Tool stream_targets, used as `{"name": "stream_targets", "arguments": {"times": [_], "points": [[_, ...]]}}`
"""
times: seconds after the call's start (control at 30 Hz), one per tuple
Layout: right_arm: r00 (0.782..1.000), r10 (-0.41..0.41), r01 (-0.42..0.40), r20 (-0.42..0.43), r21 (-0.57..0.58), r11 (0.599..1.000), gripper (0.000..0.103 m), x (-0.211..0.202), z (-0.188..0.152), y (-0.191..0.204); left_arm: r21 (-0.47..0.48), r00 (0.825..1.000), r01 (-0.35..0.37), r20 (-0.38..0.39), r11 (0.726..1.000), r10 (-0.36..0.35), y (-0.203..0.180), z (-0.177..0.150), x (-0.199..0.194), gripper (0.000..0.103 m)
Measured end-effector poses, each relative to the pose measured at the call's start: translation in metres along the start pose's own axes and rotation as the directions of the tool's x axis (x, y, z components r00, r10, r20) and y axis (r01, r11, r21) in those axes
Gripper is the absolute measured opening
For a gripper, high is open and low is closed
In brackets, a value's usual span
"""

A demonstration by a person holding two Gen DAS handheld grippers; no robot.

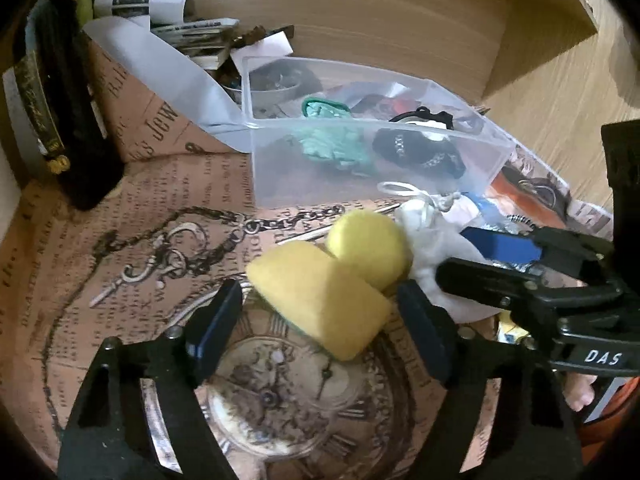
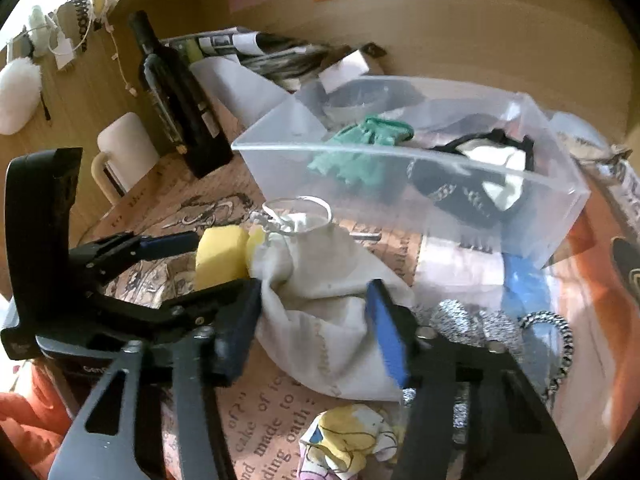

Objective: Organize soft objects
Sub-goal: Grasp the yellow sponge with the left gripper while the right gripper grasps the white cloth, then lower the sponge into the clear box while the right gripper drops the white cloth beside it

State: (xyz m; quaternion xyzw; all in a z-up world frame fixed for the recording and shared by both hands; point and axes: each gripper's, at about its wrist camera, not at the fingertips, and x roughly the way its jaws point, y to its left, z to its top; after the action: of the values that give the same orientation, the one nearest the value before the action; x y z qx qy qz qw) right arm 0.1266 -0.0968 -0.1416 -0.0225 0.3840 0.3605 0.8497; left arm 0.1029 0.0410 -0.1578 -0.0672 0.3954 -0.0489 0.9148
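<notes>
Two yellow sponges [image 1: 324,296] lie on the printed tablecloth, also seen in the right wrist view [image 2: 219,258]. My left gripper [image 1: 320,324] is open with its fingers either side of the nearer sponge, not clamped. A white drawstring pouch [image 2: 320,308] lies beside the sponges. My right gripper [image 2: 312,328] is open with its fingers around the pouch; it also shows in the left wrist view [image 1: 472,256]. A clear plastic bin [image 2: 400,152] behind holds a green cloth [image 2: 360,148] and a black-and-white fabric item [image 2: 472,184].
A dark bottle [image 2: 176,96] and a white mug [image 2: 124,152] stand at the left. Papers [image 1: 168,8] pile behind the bin. A patterned cloth [image 2: 348,440] and silver-black hair ties [image 2: 500,328] lie in front. A wooden wall [image 1: 400,20] backs the table.
</notes>
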Motion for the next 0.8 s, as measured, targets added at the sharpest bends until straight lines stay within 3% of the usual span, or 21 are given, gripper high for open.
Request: {"name": "stream_targets", "arguments": {"times": [0.1,0.13,0.27,0.6,0.8], "points": [[1.000,0.000,0.000,0.006,-0.006,1.000,0.027,-0.001,0.000,0.001,0.004,1.000,0.012,-0.009,1.000,-0.012,-0.002,0.001,0.003,0.056],[1.000,0.007,-0.007,0.006,-0.009,1.000,0.018,-0.002,0.000,0.001,0.005,1.000,0.016,-0.011,1.000,-0.016,-0.002,0.000,0.003,0.054],[0.999,0.009,-0.009,0.032,-0.011,1.000,0.011,-0.004,0.000,0.002,0.010,1.000,0.018,0.007,1.000,-0.018,-0.001,-0.001,-0.004,0.038],[0.985,-0.006,0.008,0.174,-0.010,1.000,0.009,-0.041,0.017,0.001,0.025,0.992,-0.005,0.128,1.000,0.001,0.004,0.015,-0.042,0.036],[0.955,-0.022,0.032,0.296,-0.027,0.999,0.010,-0.064,0.038,0.003,0.044,0.979,0.017,0.203,0.999,-0.026,0.004,0.040,-0.062,0.036]]}}
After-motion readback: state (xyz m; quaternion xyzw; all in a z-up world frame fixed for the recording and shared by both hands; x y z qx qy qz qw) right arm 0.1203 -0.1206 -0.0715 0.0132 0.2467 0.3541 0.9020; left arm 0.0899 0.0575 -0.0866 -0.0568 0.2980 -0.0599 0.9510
